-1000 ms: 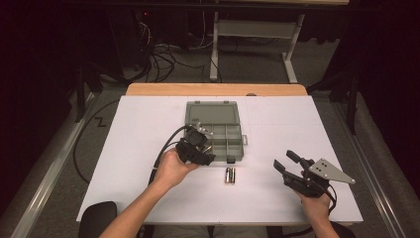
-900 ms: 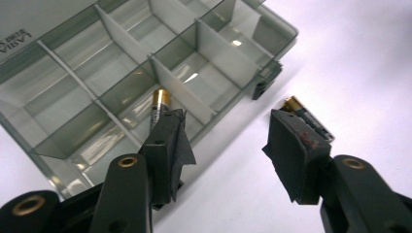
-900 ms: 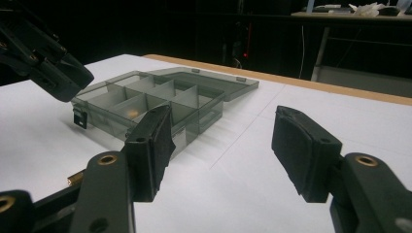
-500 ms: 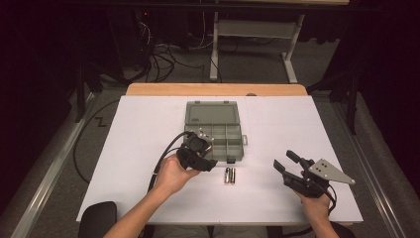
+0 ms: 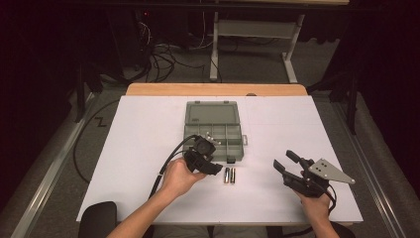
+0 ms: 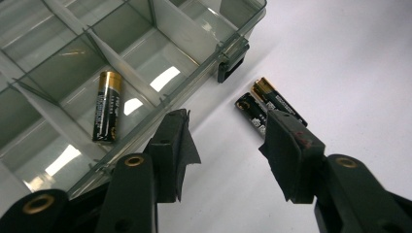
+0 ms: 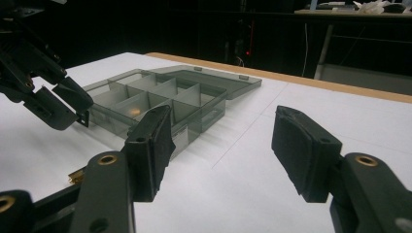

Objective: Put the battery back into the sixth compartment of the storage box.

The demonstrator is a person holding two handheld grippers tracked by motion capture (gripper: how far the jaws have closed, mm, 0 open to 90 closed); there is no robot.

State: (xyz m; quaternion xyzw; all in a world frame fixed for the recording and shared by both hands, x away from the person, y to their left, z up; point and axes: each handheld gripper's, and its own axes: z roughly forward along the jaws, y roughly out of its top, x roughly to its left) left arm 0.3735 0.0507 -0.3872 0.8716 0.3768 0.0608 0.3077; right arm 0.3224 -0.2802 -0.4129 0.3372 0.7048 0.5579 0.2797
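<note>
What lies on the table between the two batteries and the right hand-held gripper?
Nothing: in the high view only bare white table separates the two batteries from the open right hand-held gripper.

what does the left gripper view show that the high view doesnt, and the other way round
Left gripper view alone: a battery lying inside a compartment of the organiser box, seen between its own spread fingers, whose jaws have just been closing with nothing between them.

High view alone: the box's open lid, the right gripper and both forearms.

Both: the white table and the two loose batteries lying beside the box.
</note>
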